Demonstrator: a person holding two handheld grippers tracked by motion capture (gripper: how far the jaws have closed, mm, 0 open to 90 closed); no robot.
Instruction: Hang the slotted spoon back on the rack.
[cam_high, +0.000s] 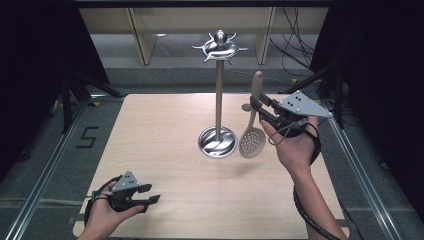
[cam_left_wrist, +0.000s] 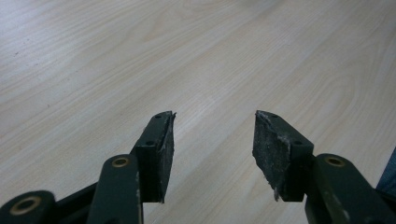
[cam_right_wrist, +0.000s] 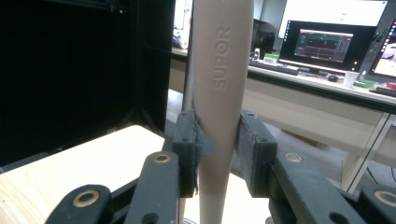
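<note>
Skimmer (cam_high: 251, 135) status: your right gripper (cam_high: 260, 107) has its jaws clenched on the handle, which stands upright between the pads (cam_right_wrist: 254, 149). You hold it above the worktop (cam_high: 165, 150), its perforated head hanging just right of the rack (cam_high: 218, 100) base, near it but apart. Your left gripper (cam_high: 147, 195) rests low over the worktop, well apart from the rack, toward the near left corner. Its jaws are released, with bare wood between them.

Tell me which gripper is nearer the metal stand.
Right. The right gripper holds the slotted spoon just beside the metal stand; the left gripper sits open at the table's near left corner.
</note>
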